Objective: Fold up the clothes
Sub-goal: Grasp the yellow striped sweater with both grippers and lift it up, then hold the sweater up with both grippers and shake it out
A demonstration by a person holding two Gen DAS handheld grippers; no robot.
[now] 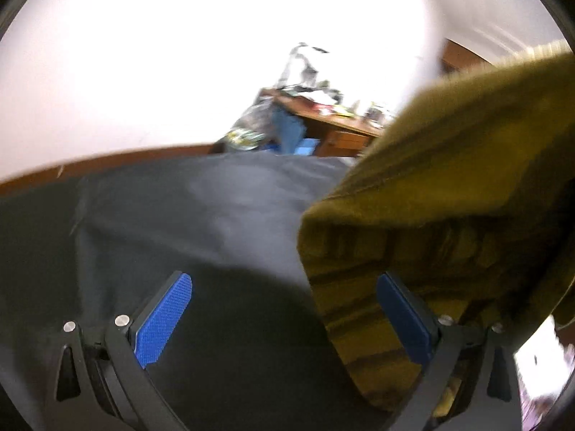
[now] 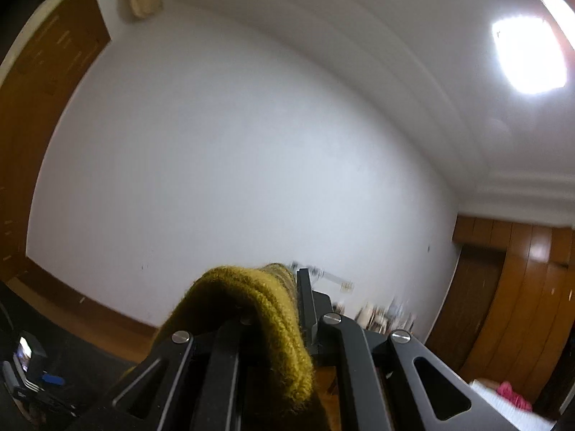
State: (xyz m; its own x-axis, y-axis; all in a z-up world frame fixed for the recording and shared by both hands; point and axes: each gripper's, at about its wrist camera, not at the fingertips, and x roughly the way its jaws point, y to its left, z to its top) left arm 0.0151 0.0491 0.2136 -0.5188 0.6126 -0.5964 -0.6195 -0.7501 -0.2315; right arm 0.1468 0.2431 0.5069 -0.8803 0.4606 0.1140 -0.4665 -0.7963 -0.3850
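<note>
No writing is showing; the right gripper is pinching the mustard-yellow knitted garment, apparently hanging beside the wide-open left gripper.

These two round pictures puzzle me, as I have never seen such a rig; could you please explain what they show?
A person holds a two-finger tool in each hand, each with a wide-angle camera looking along its fingers. The left camera shows the left tool open, blue pads apart, over a dark cloth, with a mustard sweater hanging at the right. The right camera shows the right tool shut on that sweater's edge, raised towards a white wall. A cluttered desk stands behind.
</note>
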